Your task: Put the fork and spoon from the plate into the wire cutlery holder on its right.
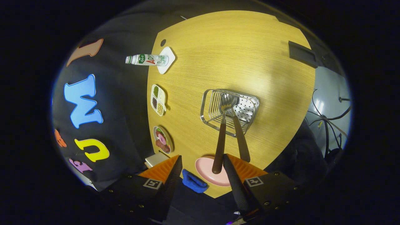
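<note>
The wire cutlery holder [208, 107] stands on the wooden table [237, 53], beyond my fingers. A fork [220, 140] and a spoon [242, 140], both with brown handles, lean in it. Their metal heads rest together inside the basket and their handles stick out towards me. The pink plate [204, 170] lies just ahead of my fingers, bare where I can see it. My gripper [202, 157] is open above the plate. The end of the fork's handle shows in the gap, close to the right finger [232, 175], and neither finger presses on it.
A blue cloth [193, 182] lies beside the plate. Along the table's edge by the booth wall stand a round dish of food [163, 139], a divided dish of beans [158, 100] and a bottle [147, 59] on a white coaster. Cables [328, 118] run over the floor past the table.
</note>
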Demonstrator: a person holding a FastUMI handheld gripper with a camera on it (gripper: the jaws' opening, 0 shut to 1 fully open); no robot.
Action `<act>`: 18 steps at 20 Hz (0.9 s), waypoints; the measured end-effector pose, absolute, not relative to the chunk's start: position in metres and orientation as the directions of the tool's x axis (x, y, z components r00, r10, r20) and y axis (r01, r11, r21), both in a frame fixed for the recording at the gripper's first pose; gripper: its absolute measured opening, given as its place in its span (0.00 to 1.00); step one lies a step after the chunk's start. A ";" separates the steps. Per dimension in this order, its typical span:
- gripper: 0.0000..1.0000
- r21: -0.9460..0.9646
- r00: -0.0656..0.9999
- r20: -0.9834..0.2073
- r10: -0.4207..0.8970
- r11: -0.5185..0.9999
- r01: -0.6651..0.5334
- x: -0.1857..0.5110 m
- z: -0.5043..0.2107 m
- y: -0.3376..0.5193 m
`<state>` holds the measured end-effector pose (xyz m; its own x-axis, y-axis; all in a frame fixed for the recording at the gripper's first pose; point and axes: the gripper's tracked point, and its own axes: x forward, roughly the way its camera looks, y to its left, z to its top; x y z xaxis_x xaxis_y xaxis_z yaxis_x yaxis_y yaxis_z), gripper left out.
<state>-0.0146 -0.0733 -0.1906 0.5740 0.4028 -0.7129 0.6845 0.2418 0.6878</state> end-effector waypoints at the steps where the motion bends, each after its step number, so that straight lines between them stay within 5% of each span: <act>1: 0.81 0.689 0.578 -0.714 0.395 0.252 0.680 -0.014 -0.191 -0.072; 4: 0.98 0.683 0.580 -0.727 0.368 0.299 0.666 -0.015 -0.183 -0.073; 12: 0.98 0.638 0.641 -0.740 0.203 0.514 0.573 -0.008 -0.158 -0.090; 18: 0.98 0.501 0.812 -0.583 -0.022 0.777 0.381 0.016 -0.095 -0.116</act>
